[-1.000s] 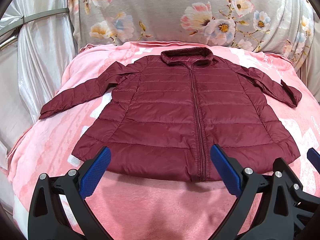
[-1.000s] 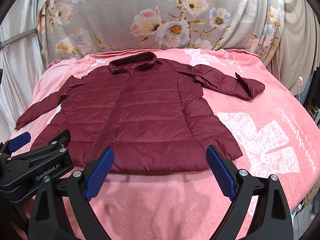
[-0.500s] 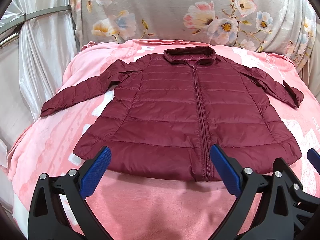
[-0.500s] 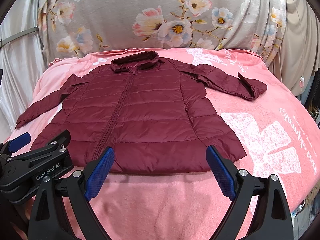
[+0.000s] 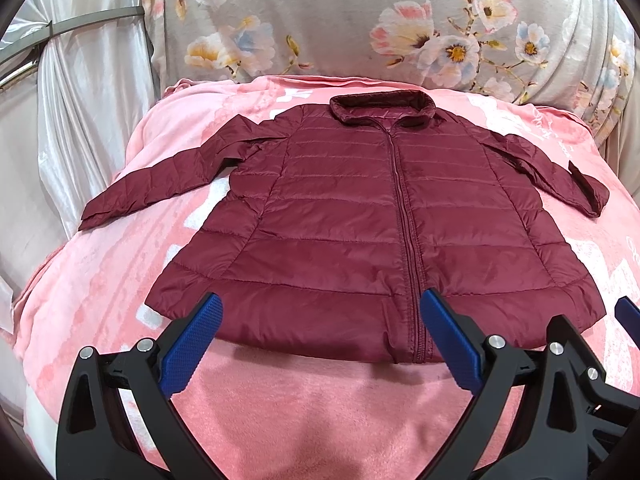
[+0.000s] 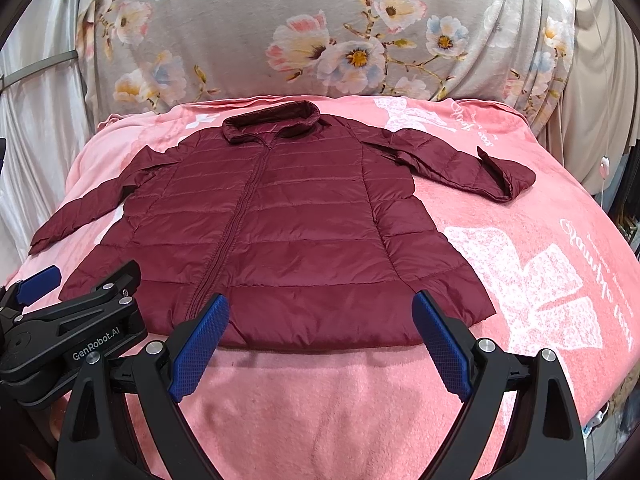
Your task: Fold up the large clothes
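Observation:
A maroon quilted jacket (image 5: 352, 224) lies flat and zipped on a pink blanket (image 5: 304, 400), collar away from me, both sleeves spread out. It also shows in the right wrist view (image 6: 288, 232). Its right sleeve cuff (image 6: 504, 176) is folded back. My left gripper (image 5: 320, 336) is open and empty, hovering just before the hem left of the zipper. My right gripper (image 6: 320, 336) is open and empty, before the hem right of the zipper. The left gripper's body shows in the right wrist view (image 6: 68, 332).
The pink blanket (image 6: 540, 280) has white printed patterns and covers a raised surface. A grey floral fabric (image 5: 360, 28) hangs behind. White satin cloth (image 5: 68, 104) drapes on the left. A beige curtain and cable (image 6: 600, 128) stand at the right.
Both views have shifted slightly; the jacket sits a little lower and nearer in frame. Both grippers stay open and the jacket has not been touched.

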The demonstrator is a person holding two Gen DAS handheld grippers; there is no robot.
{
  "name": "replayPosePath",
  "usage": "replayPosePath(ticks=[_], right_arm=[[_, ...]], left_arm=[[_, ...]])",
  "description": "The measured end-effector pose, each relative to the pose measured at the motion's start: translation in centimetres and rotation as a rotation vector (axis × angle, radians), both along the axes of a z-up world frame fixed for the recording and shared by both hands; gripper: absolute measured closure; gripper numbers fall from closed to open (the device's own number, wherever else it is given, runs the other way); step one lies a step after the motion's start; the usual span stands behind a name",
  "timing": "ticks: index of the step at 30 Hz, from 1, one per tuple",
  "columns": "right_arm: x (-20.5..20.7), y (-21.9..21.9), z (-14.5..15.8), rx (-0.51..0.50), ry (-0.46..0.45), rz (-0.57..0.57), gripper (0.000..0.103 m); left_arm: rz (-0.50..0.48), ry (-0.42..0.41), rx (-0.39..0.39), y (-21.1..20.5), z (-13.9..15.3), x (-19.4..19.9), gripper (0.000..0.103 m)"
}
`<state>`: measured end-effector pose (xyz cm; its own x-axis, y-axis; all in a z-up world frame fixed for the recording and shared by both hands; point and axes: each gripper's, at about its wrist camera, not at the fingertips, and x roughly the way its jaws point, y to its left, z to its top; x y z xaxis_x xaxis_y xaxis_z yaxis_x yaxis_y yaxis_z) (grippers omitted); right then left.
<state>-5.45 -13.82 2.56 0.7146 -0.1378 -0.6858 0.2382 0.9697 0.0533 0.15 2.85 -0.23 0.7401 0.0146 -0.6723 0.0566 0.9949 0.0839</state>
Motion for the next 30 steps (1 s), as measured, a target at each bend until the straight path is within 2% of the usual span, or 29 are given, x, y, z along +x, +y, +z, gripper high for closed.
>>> replayPosePath(ticks=[25,30], right_arm=[[0.4,0.5,-0.4,-0.004,0.005,0.002,0.012],[1.0,0.5,-1.2,-0.001,0.007,0.016,0.012]], left_arm=[[0.010,0.021,-0.007,0.2,-0.5,0.6,0.008],[0.004,0.038,-0.015,0.5,-1.0,1.1,0.007]])
